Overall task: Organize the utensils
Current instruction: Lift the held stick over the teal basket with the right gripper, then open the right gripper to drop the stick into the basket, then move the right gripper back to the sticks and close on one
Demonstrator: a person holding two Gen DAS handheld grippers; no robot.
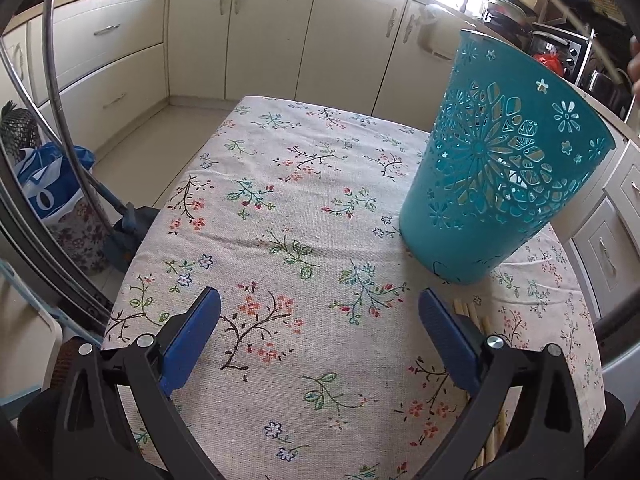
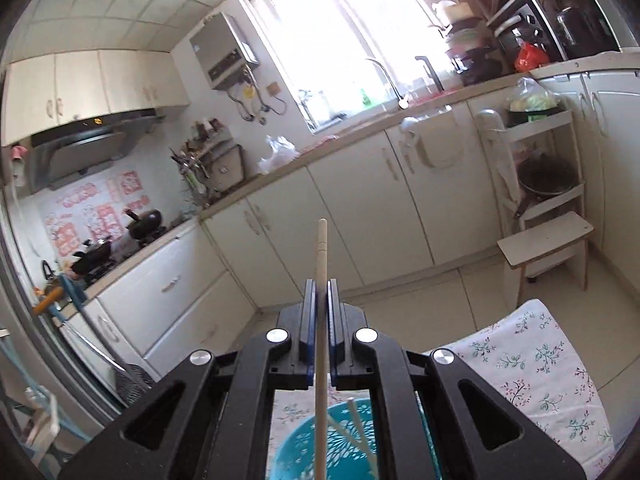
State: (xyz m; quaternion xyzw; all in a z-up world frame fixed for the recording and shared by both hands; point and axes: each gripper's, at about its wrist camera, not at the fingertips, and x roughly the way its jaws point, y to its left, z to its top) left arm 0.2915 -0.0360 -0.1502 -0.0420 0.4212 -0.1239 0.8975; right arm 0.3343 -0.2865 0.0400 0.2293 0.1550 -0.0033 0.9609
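The left tongs (image 1: 320, 320) hang wide apart over the desk (image 1: 280, 220), which is covered in a floral cloth, with nothing between their blue pads (image 1: 192, 336). Just right of the near right pad lies a bundle of wooden chopsticks (image 1: 476, 320) flat on the cloth, partly hidden by the tongs' frame. Farther off on the right stands a teal perforated holder (image 1: 500, 168), upright on the desk, with a flower pattern cut through its wall. The right tongs (image 2: 321, 292) are pinched narrow on a single wooden chopstick (image 2: 322, 248), which points away toward the kitchen cabinets (image 2: 360, 208) and runs back down between the pads. Below them the teal holder's open mouth (image 2: 296, 440) shows, with at least one pale chopstick (image 2: 362, 436) leaning inside.
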